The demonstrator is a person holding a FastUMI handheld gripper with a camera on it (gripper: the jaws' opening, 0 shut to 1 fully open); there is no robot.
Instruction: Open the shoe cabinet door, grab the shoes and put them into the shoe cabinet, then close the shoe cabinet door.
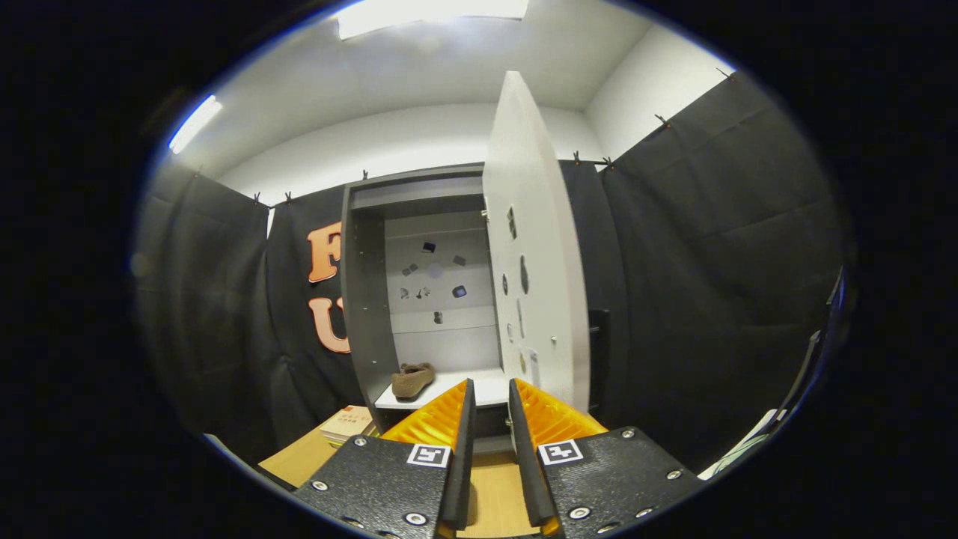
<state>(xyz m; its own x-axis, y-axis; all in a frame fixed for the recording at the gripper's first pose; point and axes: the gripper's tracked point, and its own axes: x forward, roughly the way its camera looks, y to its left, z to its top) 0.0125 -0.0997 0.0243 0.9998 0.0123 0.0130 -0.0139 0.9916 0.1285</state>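
The grey shoe cabinet (367,299) stands ahead with its white door (535,254) swung open to the right. A brown shoe (412,379) lies on the cabinet's white bottom shelf (486,389), at its left side. My gripper (492,393) points at the shelf from in front of the cabinet. Its fingers stand a narrow gap apart with nothing between them. The shoe is beyond the left finger (449,419) and apart from it. The door's edge is just beyond the right finger (542,419).
A small stack of books (348,424) lies on the wooden surface (299,457) left of the cabinet's base. Small dark stickers dot the cabinet's back panel (438,277) and the door's inner face. Black cloth walls close in on both sides.
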